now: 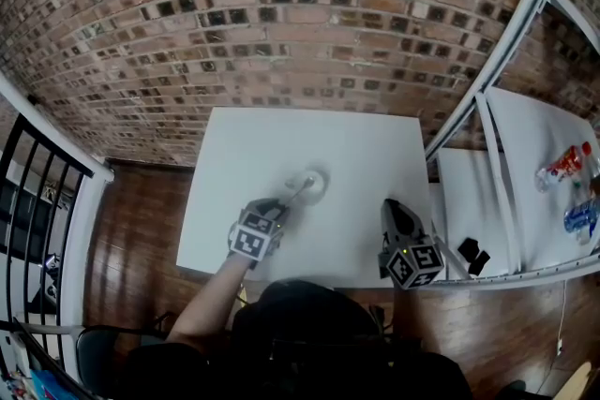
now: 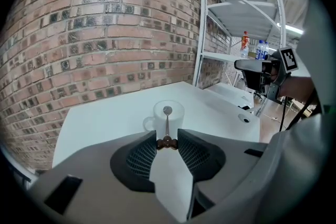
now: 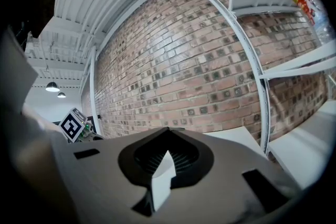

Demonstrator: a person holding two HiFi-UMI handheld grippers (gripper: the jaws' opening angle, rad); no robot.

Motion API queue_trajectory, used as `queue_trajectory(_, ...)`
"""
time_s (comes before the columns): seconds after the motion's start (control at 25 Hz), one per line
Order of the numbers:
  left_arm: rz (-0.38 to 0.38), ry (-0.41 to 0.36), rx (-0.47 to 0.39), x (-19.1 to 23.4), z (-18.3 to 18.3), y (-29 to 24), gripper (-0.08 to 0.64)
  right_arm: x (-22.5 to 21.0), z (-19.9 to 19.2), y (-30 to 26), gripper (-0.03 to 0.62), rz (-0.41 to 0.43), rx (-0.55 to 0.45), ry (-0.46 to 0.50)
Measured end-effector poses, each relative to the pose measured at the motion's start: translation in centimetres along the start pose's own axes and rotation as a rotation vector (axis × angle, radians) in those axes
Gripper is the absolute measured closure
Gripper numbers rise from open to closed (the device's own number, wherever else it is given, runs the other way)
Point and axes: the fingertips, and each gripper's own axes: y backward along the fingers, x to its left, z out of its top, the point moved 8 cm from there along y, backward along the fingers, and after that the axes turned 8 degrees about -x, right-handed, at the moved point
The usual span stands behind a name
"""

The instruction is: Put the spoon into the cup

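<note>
Spoon (image 2: 167, 122) in left tongs (image 2: 168, 139) (at cup (image 2: 177, 114))

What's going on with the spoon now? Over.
Left gripper shut on spoon handle. Spoon tip at mouth of cup, not released. Right gripper shut, empty. Nothing in the way.

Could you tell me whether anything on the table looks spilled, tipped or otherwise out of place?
Nothing stands out. The cup stands upright on the white table with no spill, and the spoon is held by its handle end in the left hand-held gripper, its bowl at the cup's mouth.
</note>
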Motion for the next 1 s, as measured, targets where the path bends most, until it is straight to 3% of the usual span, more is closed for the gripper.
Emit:
queue_trajectory(0.64,-0.025,-0.007,-0.037,0.4,2.1,-2.2,0.431,-0.5,0.7,0.2,0.588,-0.013,-0.007,0.017)
queue_trajectory(1.0,-0.037,0.008,-0.005,1.3,2.1,-4.3,0.431,-0.9,0.5,0.5,0.588,-0.029,0.0,0.014)
